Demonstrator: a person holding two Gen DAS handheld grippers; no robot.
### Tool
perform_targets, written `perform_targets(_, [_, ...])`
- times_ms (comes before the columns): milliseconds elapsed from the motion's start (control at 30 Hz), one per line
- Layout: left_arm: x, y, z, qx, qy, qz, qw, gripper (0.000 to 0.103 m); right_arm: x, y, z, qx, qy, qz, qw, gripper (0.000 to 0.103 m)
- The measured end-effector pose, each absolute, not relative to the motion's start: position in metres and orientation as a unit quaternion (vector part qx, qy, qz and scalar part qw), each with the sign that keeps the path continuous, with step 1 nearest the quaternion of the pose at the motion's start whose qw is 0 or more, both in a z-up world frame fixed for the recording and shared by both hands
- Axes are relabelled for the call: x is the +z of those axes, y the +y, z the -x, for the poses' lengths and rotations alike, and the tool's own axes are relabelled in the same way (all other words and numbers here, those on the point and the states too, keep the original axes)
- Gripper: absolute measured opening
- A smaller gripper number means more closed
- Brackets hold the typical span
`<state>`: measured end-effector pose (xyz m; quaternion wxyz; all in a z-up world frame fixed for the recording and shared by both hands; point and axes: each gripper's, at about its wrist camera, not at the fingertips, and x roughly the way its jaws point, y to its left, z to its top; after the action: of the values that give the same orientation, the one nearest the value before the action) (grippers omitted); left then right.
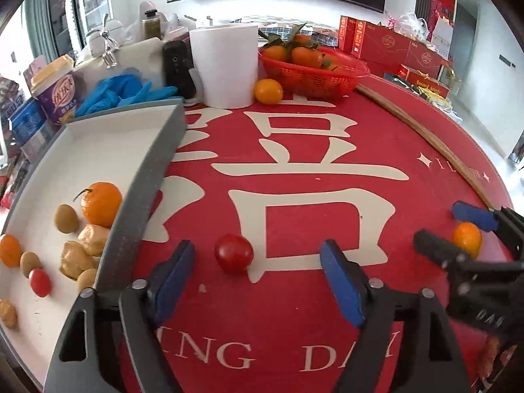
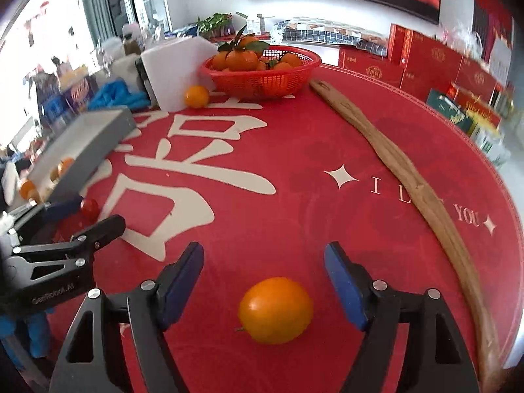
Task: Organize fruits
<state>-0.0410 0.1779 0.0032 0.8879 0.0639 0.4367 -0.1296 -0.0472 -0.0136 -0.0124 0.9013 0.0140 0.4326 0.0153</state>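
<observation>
My left gripper (image 1: 258,255) is open over the red table mat, with a small red tomato (image 1: 233,253) lying between its fingers. To its left stands a grey-rimmed white tray (image 1: 149,177) that holds an orange (image 1: 101,203), tomatoes, kiwis and other small fruits. My right gripper (image 2: 263,258) is open with a small orange fruit (image 2: 275,309) lying between its fingers on the mat. The right gripper (image 1: 458,229) also shows in the left wrist view, around that fruit (image 1: 466,234). The left gripper (image 2: 95,213) shows at the left of the right wrist view.
A red basket (image 1: 314,72) of leafy oranges stands at the back, with a loose orange (image 1: 268,91) before it. A white paper roll (image 1: 226,65), blue gloves (image 1: 121,93) and a cup (image 1: 57,95) are behind the tray. A long wooden stick (image 2: 409,183) lies along the mat's right edge. Red boxes (image 2: 425,62) stand beyond.
</observation>
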Motion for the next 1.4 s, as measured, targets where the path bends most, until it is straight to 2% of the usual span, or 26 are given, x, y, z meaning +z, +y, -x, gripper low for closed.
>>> perform_targets(67, [0.003,0.176,0.040,-0.134,0.438,-0.065,0.887,0.087,-0.014,-0.010,0.050,0.001,0.435,0.009,0.901,0.081])
perform_targets(167, [0.001,0.172,0.039,-0.141,0.442,-0.071,0.883,0.094,-0.015,-0.015,0.053,0.001,0.436,0.002,0.900,0.082])
perform_targets(233, [0.000,0.168,0.038,-0.148,0.444,-0.075,0.880,0.098,-0.015,-0.022,0.053,-0.011,0.436,-0.005,0.900,0.092])
perform_targets(267, [-0.001,0.166,0.038,-0.154,0.446,-0.078,0.878,0.102,-0.017,-0.026,0.052,-0.015,0.441,-0.010,0.898,0.103])
perform_targets(1100, [-0.001,0.165,0.041,-0.166,0.446,-0.080,0.876,0.103,-0.019,-0.032,0.059,-0.019,0.446,-0.011,0.895,0.103])
perform_targets(1300, [0.004,0.181,0.042,-0.208,0.438,-0.022,0.874,0.103,-0.019,-0.032,0.059,-0.020,0.446,-0.012,0.895,0.103])
perform_targets(1400, [0.004,0.179,0.043,-0.209,0.438,-0.024,0.874,0.103,-0.019,-0.032,0.059,-0.021,0.446,-0.012,0.895,0.103])
